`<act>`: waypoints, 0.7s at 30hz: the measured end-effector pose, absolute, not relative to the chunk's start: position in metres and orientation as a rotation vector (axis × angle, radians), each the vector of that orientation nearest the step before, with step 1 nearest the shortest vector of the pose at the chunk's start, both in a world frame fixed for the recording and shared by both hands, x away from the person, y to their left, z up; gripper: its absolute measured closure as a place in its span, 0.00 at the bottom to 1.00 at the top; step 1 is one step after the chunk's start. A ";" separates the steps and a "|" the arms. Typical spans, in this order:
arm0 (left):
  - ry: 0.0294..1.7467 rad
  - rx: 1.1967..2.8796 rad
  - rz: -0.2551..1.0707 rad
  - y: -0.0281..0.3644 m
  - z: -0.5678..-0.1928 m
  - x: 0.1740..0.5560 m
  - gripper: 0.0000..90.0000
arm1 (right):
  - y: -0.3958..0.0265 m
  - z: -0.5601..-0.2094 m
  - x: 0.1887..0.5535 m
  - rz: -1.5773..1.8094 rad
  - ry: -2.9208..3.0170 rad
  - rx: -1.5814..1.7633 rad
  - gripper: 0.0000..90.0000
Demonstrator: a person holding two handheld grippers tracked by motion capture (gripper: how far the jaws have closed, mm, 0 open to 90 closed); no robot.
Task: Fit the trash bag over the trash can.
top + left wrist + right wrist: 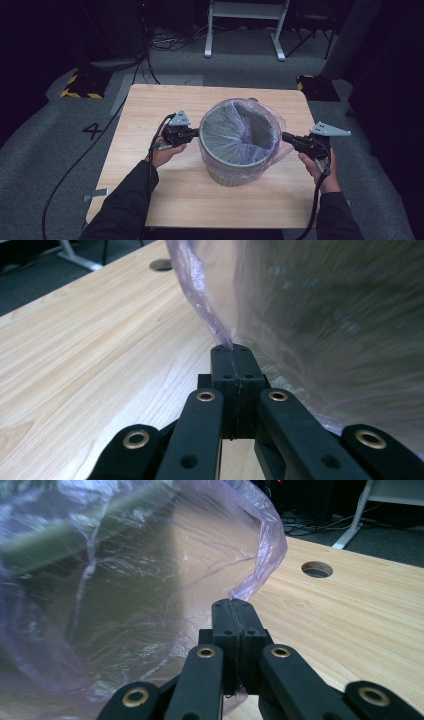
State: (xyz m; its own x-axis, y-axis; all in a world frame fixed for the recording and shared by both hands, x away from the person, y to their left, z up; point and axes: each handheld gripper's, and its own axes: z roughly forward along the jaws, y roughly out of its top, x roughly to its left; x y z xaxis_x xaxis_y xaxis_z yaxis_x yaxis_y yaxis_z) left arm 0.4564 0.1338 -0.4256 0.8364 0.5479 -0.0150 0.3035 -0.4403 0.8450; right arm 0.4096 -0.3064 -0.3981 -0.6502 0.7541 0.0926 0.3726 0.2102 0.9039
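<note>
A grey-green waste bin (235, 172) stands in the middle of the wooden table (150, 110), lined with a thin purple plastic bag (272, 125) folded over its rim. My left gripper (196, 132) is at the bin's left side, shut on a pinch of the bag film (220, 325), which runs into the seam between its tips (231, 351). At the bin's right side my right gripper (285, 136) is shut too, with the bag's loose edge (265, 555) caught between its tips (233, 605). A hand holds each gripper from below.
A round cable hole (317, 569) lies in the tabletop behind the bin. Beyond the table stand a white desk frame (245, 30) and black-and-yellow floor blocks (82, 85). Cables trail from both grippers off the table's near edge.
</note>
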 end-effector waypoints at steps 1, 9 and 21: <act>0.631 2.068 0.326 0.134 -0.429 0.456 1.00 | -0.306 -0.400 0.411 1.424 2.121 1.050 1.00; 0.640 2.132 0.323 0.132 -0.448 0.453 1.00 | -0.302 -0.416 0.424 1.407 2.117 1.104 1.00; 0.677 2.183 0.316 0.137 -0.471 0.451 1.00 | -0.287 -0.445 0.446 1.361 2.166 1.174 1.00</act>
